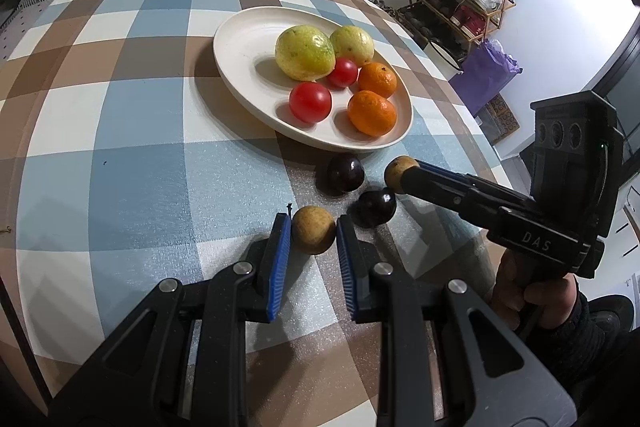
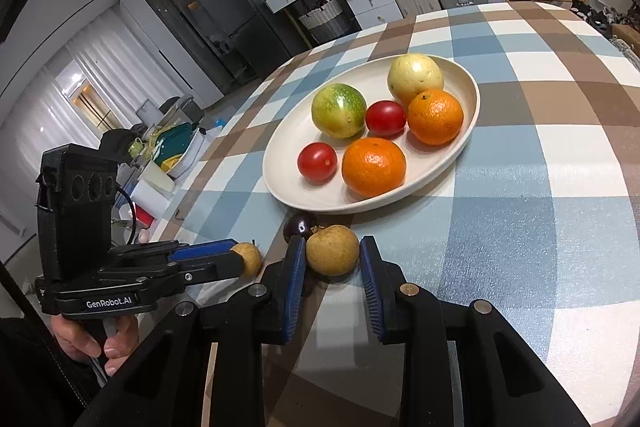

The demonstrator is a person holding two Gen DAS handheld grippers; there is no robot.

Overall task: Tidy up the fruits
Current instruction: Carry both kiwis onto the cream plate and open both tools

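1. Fruits still off the plate (image 1: 240,39) are what you are working on: in the left wrist view two tan round fruits and two dark plums lie on the tablecloth (image 1: 120,131) just off the plate's near rim, toward the tabletop's near right edge. On the plate sit two green-yellow fruits, two tomatoes and two oranges
2. In the same view your left gripper (image 1: 313,233) straddles the nearer tan fruit (image 1: 313,235). Its jaws are apart, the left pad about touching the skin and a sliver of gap on the right, so it is not yet clamped
3. Your right gripper (image 1: 404,179) comes in from the right with the other tan fruit (image 1: 398,173) at its tip; from this side you cannot tell whether it pinches. One plum (image 1: 346,173) lies beside the rim, the other plum (image 1: 376,207) between the two tan fruits
4. In the right wrist view your right gripper (image 2: 332,255) has its jaws spread around that tan fruit (image 2: 332,249), with gaps on both sides
5. My read: you are at the grasp step. Next, close both squarely and gently, then lift to the plate's bare side
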